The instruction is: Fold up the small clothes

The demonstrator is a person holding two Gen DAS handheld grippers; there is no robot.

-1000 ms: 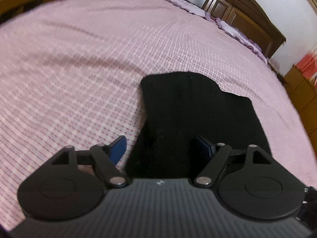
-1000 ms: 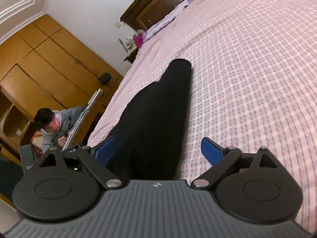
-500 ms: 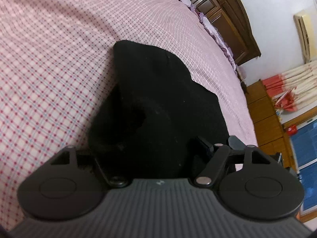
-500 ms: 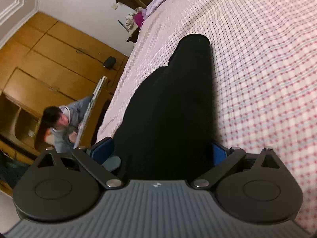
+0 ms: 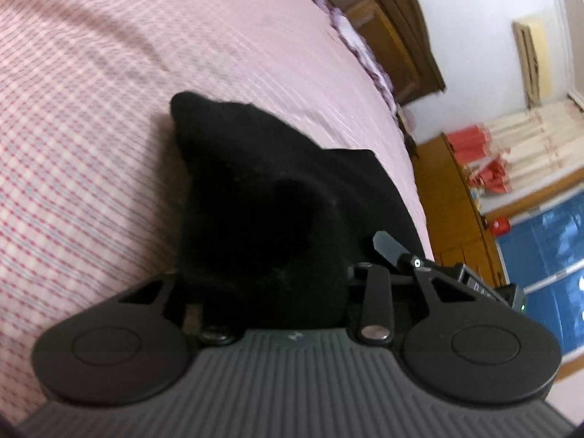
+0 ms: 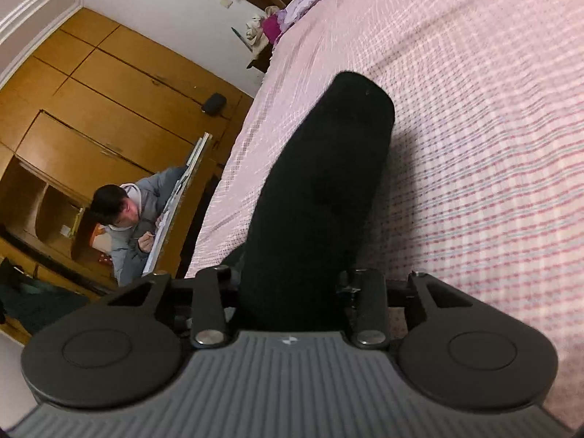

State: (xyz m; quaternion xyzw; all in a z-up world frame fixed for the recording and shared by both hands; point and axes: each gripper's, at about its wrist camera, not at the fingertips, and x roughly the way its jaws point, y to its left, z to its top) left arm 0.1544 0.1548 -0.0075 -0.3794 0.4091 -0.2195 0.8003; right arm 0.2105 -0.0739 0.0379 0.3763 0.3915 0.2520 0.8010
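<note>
Now both grippers are clamped on the black garment's near edge: left gripper (image 5: 272, 284) and right gripper (image 6: 292, 292), jaws pinched on cloth. The garment (image 6: 328, 168) rises off the pink bedspread (image 6: 474, 109). Best carry both corners level to the far edge.

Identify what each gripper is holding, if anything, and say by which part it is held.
Both hold the same black garment. The left gripper and the right gripper each have their jaws closed on its near edge, lifting that edge off the pink checked bedspread.
</note>
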